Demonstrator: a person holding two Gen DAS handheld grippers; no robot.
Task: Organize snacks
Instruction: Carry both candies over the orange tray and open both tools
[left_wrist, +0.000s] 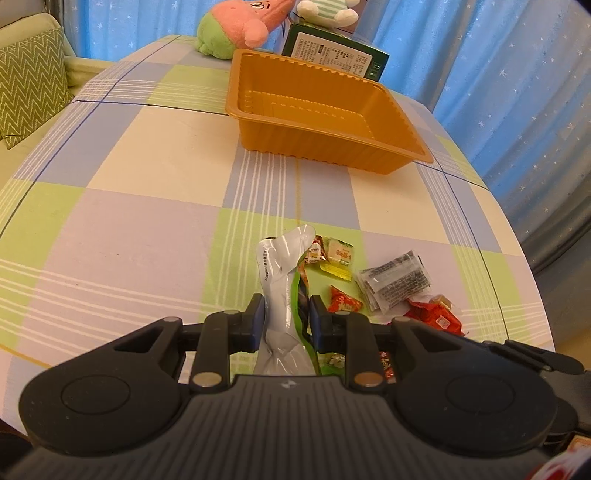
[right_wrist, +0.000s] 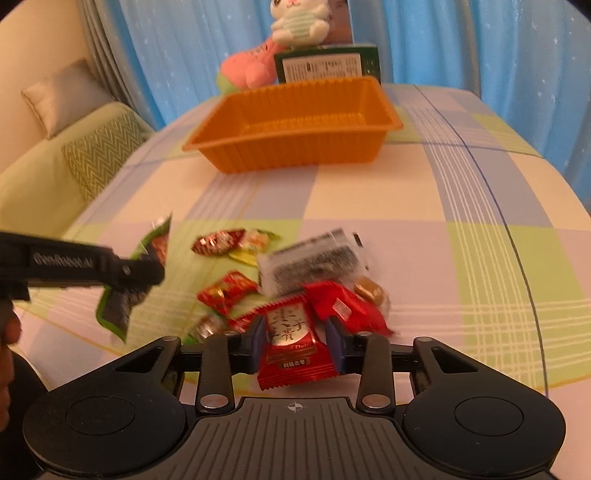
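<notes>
An empty orange tray (left_wrist: 384, 155) (right_wrist: 258, 155) sits at the far side of the checked table. My left gripper (left_wrist: 286, 314) is shut on a green and silver snack packet (left_wrist: 280, 280), held above the table; it also shows in the right wrist view (right_wrist: 147, 243). My right gripper (right_wrist: 297, 339) is shut on a red snack packet (right_wrist: 291, 347) over the snack pile. Loose snacks lie beneath: a clear printed packet (right_wrist: 314, 262) (left_wrist: 399, 280), red packets (right_wrist: 229, 290) (left_wrist: 343, 301), a yellow-green candy (left_wrist: 338, 254) and a gold-wrapped candy (right_wrist: 371, 290).
A green box (left_wrist: 332, 55) (right_wrist: 328, 64) and plush toys (left_wrist: 236, 26) (right_wrist: 301, 20) stand behind the tray. Blue curtains hang at the back and right. A sofa with green cushions (right_wrist: 99, 155) lies left of the table. The table's right edge (left_wrist: 532, 266) is close to the pile.
</notes>
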